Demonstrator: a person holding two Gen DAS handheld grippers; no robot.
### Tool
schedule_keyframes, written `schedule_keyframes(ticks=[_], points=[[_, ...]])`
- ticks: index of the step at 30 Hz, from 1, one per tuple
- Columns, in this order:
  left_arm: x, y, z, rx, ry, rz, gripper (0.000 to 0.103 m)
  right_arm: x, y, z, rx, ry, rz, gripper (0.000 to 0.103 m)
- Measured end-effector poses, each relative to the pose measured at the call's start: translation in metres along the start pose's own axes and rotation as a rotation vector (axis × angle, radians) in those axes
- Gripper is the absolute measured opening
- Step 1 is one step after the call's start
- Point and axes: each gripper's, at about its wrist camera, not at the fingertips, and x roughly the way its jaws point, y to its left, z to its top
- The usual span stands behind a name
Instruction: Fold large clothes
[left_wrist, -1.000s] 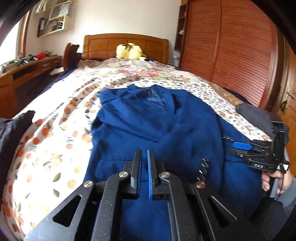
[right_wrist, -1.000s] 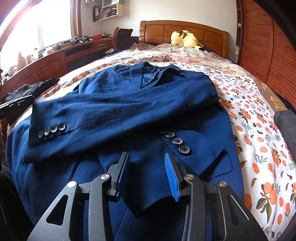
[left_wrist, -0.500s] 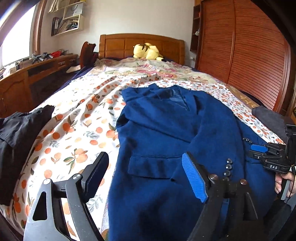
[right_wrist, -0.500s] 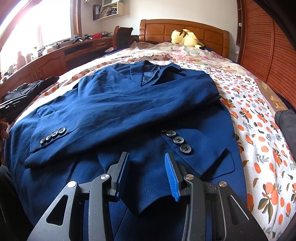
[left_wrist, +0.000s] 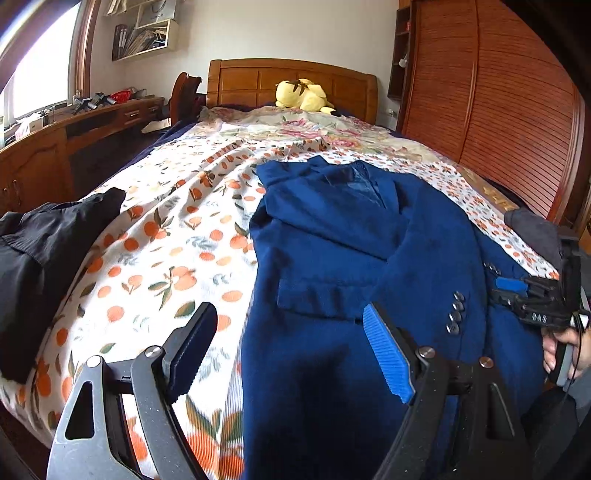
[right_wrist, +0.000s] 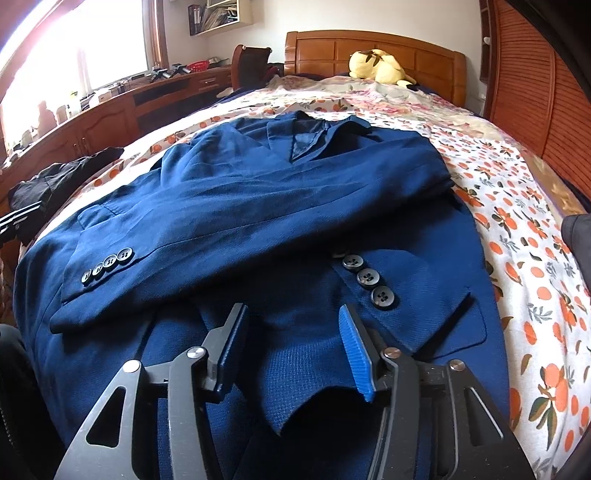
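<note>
The left tool (left_wrist: 288, 350) stands wide open over the jacket's (right_wrist: 295, 221) left edge, its dark pad above the bedsheet (left_wrist: 166, 258) and its blue pad above the blue cloth; nothing sits between them. The right tool (right_wrist: 291, 347) is opening, jaws apart above the jacket's front hem, pads not pressing the cloth. The jacket lies face up on the bed, collar toward the headboard (right_wrist: 369, 48), one sleeve (right_wrist: 184, 258) folded across the chest with its cuff buttons showing. A dark garment (left_wrist: 44, 251) lies at the bed's left edge. A yellow plush toy (left_wrist: 303, 98) rests by the headboard.
</note>
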Motion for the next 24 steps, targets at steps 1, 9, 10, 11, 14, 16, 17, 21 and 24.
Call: schedule_keyframes(ticks=[1,9,10,11,14,16,17,21,24], points=[[-0.002,-0.001,-0.002,0.003,0.003,-0.001,0.082,0.0,0.0,0.0,-0.003,0.001,0.004,0.056],[-0.022,-0.003,-0.027,0.027,0.037,-0.04,0.07,-0.005,0.005,0.004,-0.031,0.042,-0.012,0.06],[-0.021,-0.002,-0.03,0.023,0.05,-0.045,0.065,-0.01,0.005,0.005,-0.038,0.041,-0.007,0.06],[-0.021,0.0,-0.032,0.018,0.059,-0.05,0.063,-0.019,0.005,0.005,-0.046,0.023,0.001,0.06],[-0.025,0.008,-0.04,0.014,0.072,-0.047,0.057,-0.041,0.002,-0.002,-0.064,0.011,-0.018,0.06],[-0.027,0.013,-0.044,0.006,0.077,-0.042,0.056,-0.056,-0.005,-0.009,-0.052,0.017,-0.028,0.06],[-0.028,0.014,-0.045,0.003,0.08,-0.042,0.056,-0.063,-0.009,-0.012,-0.043,0.017,-0.036,0.06],[-0.032,0.021,-0.048,-0.006,0.089,-0.047,0.05,-0.088,-0.026,-0.027,-0.021,0.029,-0.084,0.06],[-0.035,0.024,-0.049,0.001,0.094,-0.05,0.047,-0.097,-0.043,-0.038,0.014,0.051,-0.129,0.06]])
